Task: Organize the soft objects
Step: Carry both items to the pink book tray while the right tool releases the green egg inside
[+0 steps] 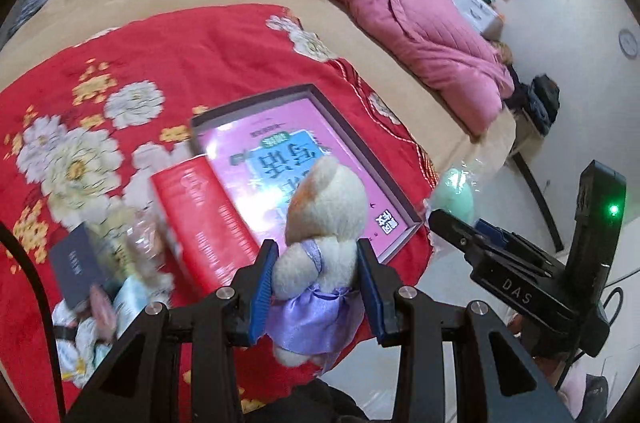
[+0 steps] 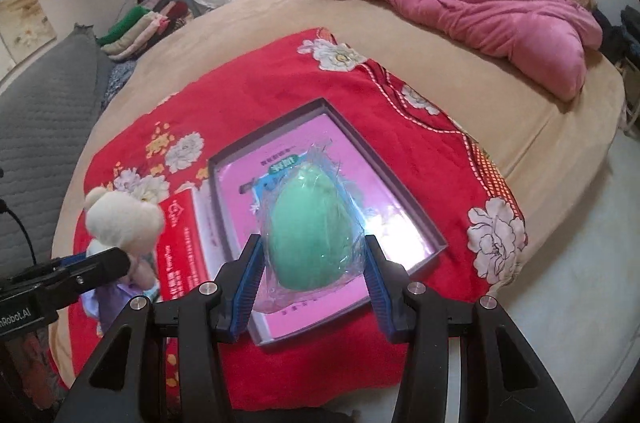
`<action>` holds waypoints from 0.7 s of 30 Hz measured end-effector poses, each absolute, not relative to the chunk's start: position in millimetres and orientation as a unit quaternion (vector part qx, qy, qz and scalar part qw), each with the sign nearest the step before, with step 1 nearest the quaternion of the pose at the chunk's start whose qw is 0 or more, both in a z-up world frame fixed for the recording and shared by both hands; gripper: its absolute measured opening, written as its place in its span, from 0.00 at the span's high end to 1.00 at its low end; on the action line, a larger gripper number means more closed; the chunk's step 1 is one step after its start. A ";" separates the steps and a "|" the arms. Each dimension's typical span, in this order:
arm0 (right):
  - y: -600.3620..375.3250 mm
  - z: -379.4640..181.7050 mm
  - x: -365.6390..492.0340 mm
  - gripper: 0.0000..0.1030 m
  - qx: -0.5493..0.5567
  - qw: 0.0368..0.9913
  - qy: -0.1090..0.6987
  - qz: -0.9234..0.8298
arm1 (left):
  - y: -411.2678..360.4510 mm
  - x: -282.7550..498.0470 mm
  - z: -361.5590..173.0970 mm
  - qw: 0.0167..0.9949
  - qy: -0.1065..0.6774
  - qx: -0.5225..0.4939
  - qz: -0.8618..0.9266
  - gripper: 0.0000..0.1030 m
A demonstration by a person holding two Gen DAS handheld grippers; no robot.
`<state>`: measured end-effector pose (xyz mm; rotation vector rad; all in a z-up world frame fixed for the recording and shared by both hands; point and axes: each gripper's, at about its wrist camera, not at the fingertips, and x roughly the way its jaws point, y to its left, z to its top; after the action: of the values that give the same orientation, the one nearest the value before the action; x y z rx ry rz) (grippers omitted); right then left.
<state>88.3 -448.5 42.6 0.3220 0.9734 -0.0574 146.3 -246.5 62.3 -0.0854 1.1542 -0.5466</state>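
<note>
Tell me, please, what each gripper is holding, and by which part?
The left gripper grips a cream plush bear by its torso, at the purple dress. The right gripper grips a plastic-wrapped green egg-shaped soft toy by its lower sides.

The right tongs (image 2: 314, 265) grip a green egg-shaped soft toy (image 2: 310, 227) in clear wrap, the blue pads (image 2: 250, 287) pressing both its sides. It hangs above a shallow grey box (image 2: 404, 191) with a pink printed sheet inside, which lies on a red floral blanket (image 2: 248, 95) spread over the bed (image 2: 520, 143). At the left edge the left tongs (image 2: 86, 263) come in, holding a cream plush doll (image 2: 122, 219) in a lilac dress. A pink quilt (image 2: 480, 3) lies bunched at the far side.
</note>
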 end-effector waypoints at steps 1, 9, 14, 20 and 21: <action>-451.7 40.9 89.8 0.51 0.155 0.870 0.468 -0.027 | -253.3 149.4 59.5 0.800 0.543 -0.033 -0.256 0.62; -467.3 22.4 105.1 0.51 0.129 0.860 0.494 -0.030 | -290.9 173.2 28.7 0.779 0.574 -0.005 -0.250 0.62; -466.9 -0.7 115.1 0.51 0.104 0.845 0.523 -0.022 | -307.9 180.8 4.2 0.764 0.597 0.006 -0.244 0.62; -466.7 -34.4 127.1 0.51 0.076 0.823 0.562 -0.025 | -327.9 181.4 -25.4 0.744 0.624 0.029 -0.239 0.61; -466.9 -39.6 129.3 0.51 0.070 0.820 0.568 -0.026 | -330.3 181.0 -28.6 0.741 0.627 0.032 -0.239 0.61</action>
<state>129.3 -466.9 -39.6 0.1498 1.2094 -0.0554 181.0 -330.3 -28.6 0.0699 1.3748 -0.5234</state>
